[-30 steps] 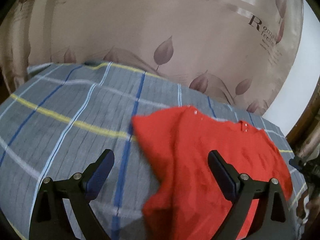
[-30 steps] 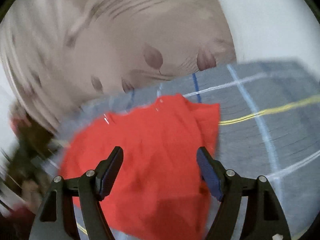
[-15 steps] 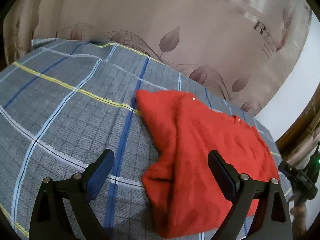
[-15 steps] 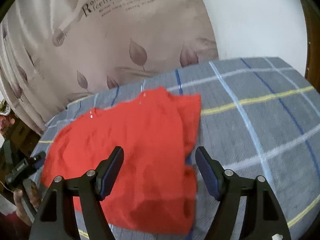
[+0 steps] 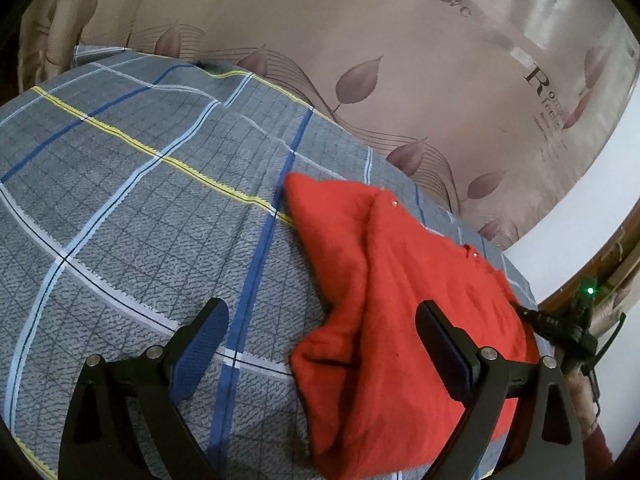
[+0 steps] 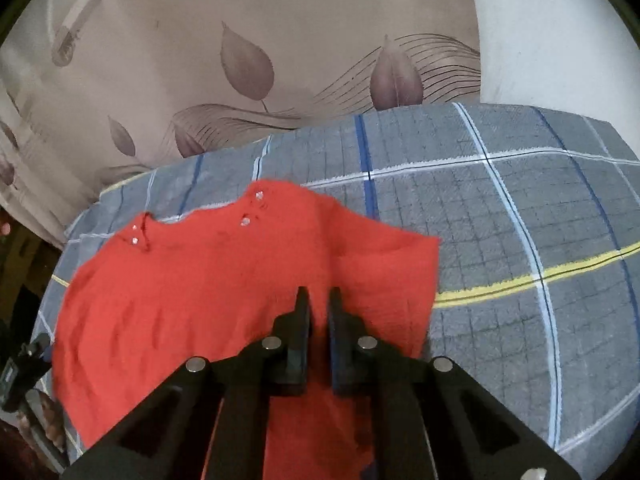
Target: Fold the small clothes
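**Right gripper closing over the red garment, left gripper standing wide**

Through the left wrist view, we are holding our left gripper spread wide and gripping nothing. Its left finger is hanging over the grey checked bedsheet, while its right finger is hanging over the small red garment. The garment is lying on the right part of the sheet, partly folded, with one flap doubled over along its left side and small silver snaps showing near its far edge. Behind the bed, a beige curtain printed with leaves and lettering is hanging down. At the right rim of this view we are seeing part of our right gripper, dark, with a green light glowing on it; from here we cannot tell how its jaws are standing.

Through the right wrist view, we are seeing our right gripper with its jaws having just been closing; they are now standing almost together, only a thin slit between the pads. Red cloth is filling that slit, though we cannot tell whether the pads are pinching a fold or merely hovering above the fabric. The red garment is spreading to the left and below the fingers, its snaps towards the curtain. The checked sheet is lying bare to the right
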`<move>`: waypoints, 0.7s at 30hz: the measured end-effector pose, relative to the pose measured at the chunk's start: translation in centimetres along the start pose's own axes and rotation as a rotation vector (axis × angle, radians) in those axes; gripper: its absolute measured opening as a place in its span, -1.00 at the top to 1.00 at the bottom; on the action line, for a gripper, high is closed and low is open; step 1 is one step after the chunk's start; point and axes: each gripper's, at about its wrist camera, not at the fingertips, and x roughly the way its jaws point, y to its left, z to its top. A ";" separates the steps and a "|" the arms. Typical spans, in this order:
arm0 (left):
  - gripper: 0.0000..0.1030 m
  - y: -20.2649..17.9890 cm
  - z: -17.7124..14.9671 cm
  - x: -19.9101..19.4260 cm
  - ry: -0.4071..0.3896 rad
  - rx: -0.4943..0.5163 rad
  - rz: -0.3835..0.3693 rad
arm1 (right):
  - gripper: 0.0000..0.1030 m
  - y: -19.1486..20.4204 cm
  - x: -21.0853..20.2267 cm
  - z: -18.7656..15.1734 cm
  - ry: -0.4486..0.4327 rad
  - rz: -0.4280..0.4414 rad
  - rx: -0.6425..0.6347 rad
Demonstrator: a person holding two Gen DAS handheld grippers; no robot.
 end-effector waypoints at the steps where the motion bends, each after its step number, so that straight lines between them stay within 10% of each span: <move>1: -0.83 0.0 0.0 0.0 0.000 -0.001 -0.001 | 0.90 0.0 -0.5 0.1 -0.024 -0.016 0.004; 21: -0.83 -0.7 0.2 -0.9 -0.058 0.057 -0.034 | 0.73 0.3 -5.7 -2.3 -0.177 -0.052 0.019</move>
